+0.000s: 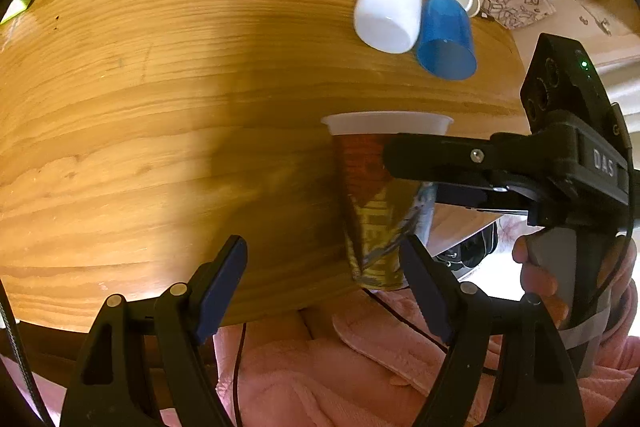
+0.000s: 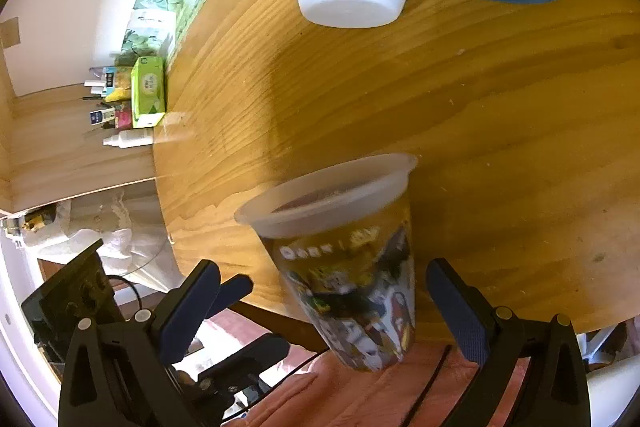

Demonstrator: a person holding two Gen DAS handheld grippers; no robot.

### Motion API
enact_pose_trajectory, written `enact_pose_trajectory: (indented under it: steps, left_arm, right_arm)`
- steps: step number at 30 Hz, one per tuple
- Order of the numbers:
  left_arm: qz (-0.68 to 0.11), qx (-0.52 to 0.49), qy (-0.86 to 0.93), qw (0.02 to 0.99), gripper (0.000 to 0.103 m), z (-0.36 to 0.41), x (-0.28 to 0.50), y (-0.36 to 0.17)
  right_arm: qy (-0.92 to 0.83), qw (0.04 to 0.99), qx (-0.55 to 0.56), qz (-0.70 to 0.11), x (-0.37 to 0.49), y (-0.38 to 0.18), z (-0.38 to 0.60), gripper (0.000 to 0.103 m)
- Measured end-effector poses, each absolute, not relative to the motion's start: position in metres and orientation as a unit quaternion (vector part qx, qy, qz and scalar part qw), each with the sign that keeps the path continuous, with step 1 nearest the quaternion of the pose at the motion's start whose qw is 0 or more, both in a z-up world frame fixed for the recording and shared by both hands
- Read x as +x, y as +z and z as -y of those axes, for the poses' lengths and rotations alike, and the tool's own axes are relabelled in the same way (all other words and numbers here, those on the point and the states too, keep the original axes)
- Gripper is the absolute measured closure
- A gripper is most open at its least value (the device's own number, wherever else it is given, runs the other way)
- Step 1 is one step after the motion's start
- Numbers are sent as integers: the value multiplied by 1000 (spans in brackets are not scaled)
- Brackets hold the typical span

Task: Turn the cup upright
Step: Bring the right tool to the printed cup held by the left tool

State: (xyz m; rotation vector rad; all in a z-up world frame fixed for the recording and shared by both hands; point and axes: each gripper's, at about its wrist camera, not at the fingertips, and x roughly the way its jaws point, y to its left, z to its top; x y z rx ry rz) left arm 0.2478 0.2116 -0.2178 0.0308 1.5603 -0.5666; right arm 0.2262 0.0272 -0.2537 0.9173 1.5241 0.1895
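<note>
Cup (image 2: 344, 267) hung mouth-up between the right claw's (image 2: 336, 303) spread jaws, grip uncertain; left claw (image 1: 324, 291) wide, empty; setting down on the surface (image 1: 160, 107) seemed next.

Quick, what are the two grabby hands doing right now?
Left gripper: open, holding nothing.
Right gripper: open, fingers on either side of the printed cup, not squeezing it.
</note>
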Motion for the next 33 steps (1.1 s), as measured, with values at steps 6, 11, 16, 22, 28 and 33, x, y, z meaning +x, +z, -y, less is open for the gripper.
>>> enact_pose_trajectory:
  steps: [6,11,16,22,28,33]
  left_arm:
    - [-693,15,-250,676,22,-216,252,-217]
    - [-692,14,-250,677,22,-218,254,-218]
    - [-689,13,-253,679,22,-220,251,-215]
    - [-687,13,-254,681,22,-221,249,-214]
    - [-686,11,-255,682,22,-223,245,-214]
    - [-686,12,-252,682,22,-221,245,-214]
  right_arm:
    - [67,621,397,-672,232,-259,-30,14]
    - [61,646,378,-661,235,-253,-33,22]
    - [41,700,336,-629,238,-236,-31,30]
    - [15,752,288,-593,238,-227,-25,34]
    - [-4,796,250,-551,232,-222,-19,36]
    - [4,818,235,-525,227,-218,-20,38]
